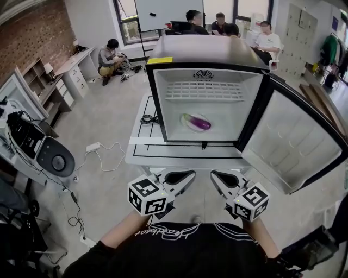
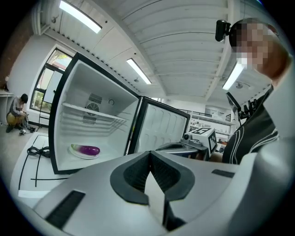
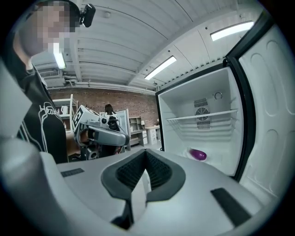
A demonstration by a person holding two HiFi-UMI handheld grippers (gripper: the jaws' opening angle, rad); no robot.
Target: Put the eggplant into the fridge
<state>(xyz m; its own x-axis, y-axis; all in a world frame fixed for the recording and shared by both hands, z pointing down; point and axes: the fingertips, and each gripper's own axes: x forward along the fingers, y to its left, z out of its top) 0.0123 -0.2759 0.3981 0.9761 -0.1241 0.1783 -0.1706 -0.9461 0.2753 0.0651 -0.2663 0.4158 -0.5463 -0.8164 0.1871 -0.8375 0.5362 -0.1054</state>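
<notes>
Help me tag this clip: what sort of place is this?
Probably an office or lab workroom, not a home kitchen: a small white open fridge stands on a white table, with a red brick wall and a whiteboard nearby.

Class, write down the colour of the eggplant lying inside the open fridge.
The eggplant is glossy purple with a pale green stem end. It shows best in the head view.

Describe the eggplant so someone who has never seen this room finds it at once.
Find the small fridge standing open on the white table in the middle of the room. On its floor, below the wire shelf, lies a white plate with the eggplant on it: the only purple thing inside.
</notes>
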